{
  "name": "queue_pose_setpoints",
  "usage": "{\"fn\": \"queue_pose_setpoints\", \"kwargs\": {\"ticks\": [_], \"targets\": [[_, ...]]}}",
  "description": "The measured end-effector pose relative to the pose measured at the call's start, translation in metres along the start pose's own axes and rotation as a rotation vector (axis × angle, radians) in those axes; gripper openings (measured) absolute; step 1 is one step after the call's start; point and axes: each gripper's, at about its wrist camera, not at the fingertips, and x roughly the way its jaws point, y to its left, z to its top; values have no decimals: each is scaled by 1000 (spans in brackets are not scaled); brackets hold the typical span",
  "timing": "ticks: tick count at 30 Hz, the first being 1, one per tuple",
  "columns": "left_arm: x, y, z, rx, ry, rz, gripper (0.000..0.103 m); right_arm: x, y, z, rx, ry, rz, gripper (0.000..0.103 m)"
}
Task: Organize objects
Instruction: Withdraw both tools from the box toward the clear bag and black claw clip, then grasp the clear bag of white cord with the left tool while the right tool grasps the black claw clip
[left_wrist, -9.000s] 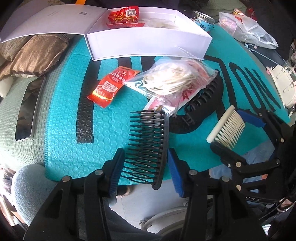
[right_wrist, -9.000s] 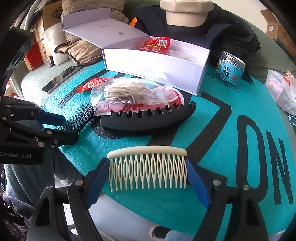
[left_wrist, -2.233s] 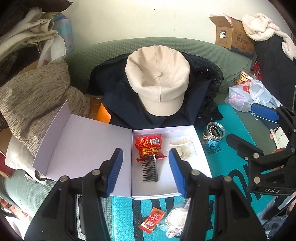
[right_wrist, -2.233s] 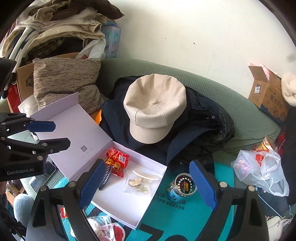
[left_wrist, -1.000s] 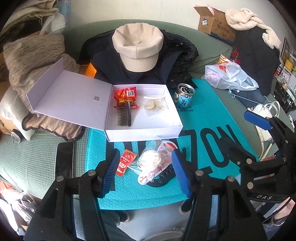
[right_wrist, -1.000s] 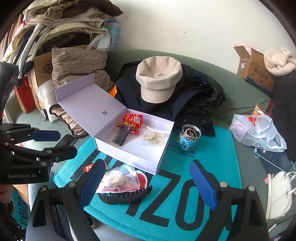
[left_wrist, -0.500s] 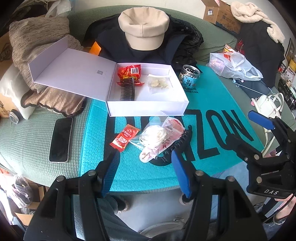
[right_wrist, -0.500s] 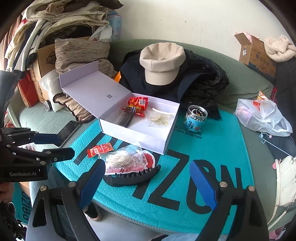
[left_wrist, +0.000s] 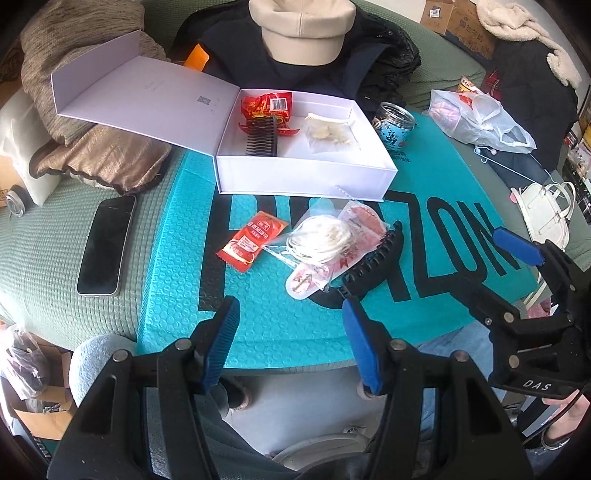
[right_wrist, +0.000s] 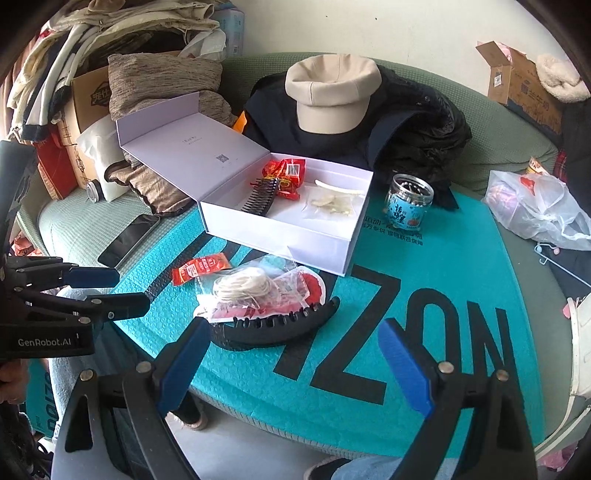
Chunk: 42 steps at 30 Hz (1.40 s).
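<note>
A long black plastic claw clip (right_wrist: 275, 326) is lying on the teal bubble-wrap mailer (right_wrist: 424, 295) that is covering the surface, its toothed edge touching a clear plastic bag of white cord (right_wrist: 240, 286). A small red sauce sachet (left_wrist: 251, 240) is sitting just beside that bag. Behind them an open white cardboard box (right_wrist: 295, 240) is resting with its lid folded back, and it is holding a black comb (right_wrist: 260, 197), a red snack packet (right_wrist: 286, 171), a cream comb (right_wrist: 338, 188) and a small clear pouch (right_wrist: 332, 203). A blue-labelled glass jar of beads (right_wrist: 406, 203) is standing near the box, and a dark phone (left_wrist: 105, 245) is lying on the green cover well apart. The left gripper (left_wrist: 290, 339) and the right gripper (right_wrist: 295, 358) are both hovering above the mailer's near edge, jaws released and gripping nothing.
</note>
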Motion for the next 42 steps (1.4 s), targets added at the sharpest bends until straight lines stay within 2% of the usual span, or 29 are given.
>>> {"fn": "queue_pose_setpoints", "kwargs": {"ticks": [5,11,16,22,25,27,28,33,36,38,40,42], "targets": [[18,5,-4,29,-11,49,56,21,-1,-7,47,17,7,93],[46,19,-11,-14,40,25,56,55,2,-9,111,92,-14,93],[55,31,-9,-32,32,62,56,83,2,-9,177,136,-24,93],[62,45,-1,-41,38,62,56,100,-2,-11,265,135,-57,90],[61,44,5,-26,18,65,56,110,-1,-12,252,165,-65,81],[61,44,9,-27,5,64,56,112,-4,-15,266,156,-27,70],[61,43,12,-27,8,62,56,111,-6,-15,272,159,-18,69],[59,39,20,-19,-1,22,56,104,-12,-15,250,167,-13,52],[56,29,27,12,-7,-24,56,98,-21,-17,256,176,-18,45],[58,19,30,43,-4,-64,56,93,-26,-19,241,172,-56,43],[61,8,34,77,-11,-90,56,87,-32,-21,221,162,-99,42],[67,-2,39,108,-2,-111,56,84,-40,-23,220,168,-94,42]]}}
